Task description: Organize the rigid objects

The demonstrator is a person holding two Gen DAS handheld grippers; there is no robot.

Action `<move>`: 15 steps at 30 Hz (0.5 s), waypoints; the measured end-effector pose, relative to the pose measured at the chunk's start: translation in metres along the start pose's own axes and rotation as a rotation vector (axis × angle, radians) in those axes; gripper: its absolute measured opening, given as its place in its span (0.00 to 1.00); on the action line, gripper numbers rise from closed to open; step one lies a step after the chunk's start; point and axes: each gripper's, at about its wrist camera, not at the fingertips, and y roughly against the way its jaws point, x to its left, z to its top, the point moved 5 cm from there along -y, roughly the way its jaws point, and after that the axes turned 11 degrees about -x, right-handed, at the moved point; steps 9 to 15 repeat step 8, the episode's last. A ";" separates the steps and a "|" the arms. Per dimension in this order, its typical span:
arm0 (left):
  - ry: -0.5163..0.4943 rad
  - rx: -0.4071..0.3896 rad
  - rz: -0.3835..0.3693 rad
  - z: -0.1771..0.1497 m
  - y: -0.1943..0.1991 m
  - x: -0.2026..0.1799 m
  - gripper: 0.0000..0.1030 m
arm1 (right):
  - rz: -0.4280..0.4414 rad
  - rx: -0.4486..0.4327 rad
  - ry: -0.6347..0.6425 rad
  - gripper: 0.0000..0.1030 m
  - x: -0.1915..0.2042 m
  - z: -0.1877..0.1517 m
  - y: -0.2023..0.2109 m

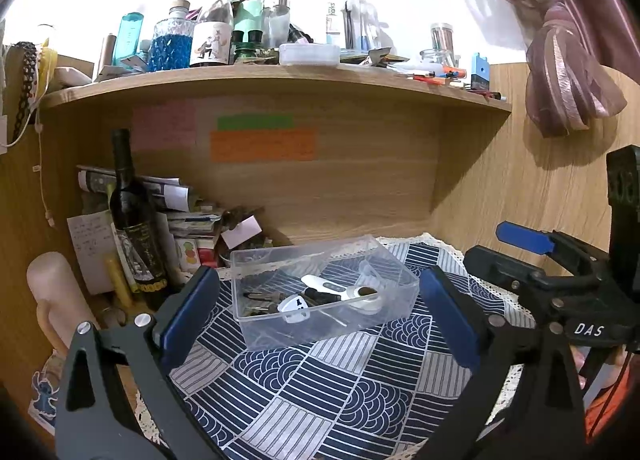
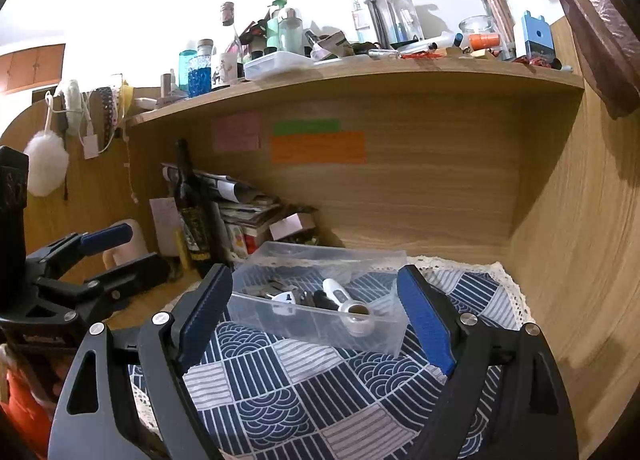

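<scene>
Navy-and-white wave-patterned cloth [image 1: 328,392], clear box [image 1: 396,304], blue-padded black left claw [image 1: 320,312], orange note [image 1: 262,146].

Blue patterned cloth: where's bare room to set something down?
Free: the blue patterned cloth in front of the clear plastic box, between it and both open grippers. Also the strip right of the box toward the wooden side wall. Crowded: left of the box, around the dark wine bottle and stacked papers.

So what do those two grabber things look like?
Both the left gripper and the right gripper are black angular frames with silver round bolts and two long fingers faced with ribbed blue pads. The right gripper's body carries white letters "DAS".
</scene>
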 end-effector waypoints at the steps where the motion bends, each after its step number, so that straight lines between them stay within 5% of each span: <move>1: -0.001 0.000 -0.001 0.000 0.000 0.000 0.99 | -0.001 0.001 -0.001 0.80 0.000 0.000 0.000; 15: -0.003 0.006 -0.009 -0.002 -0.001 -0.002 0.99 | -0.003 0.012 -0.008 0.80 -0.003 -0.003 -0.004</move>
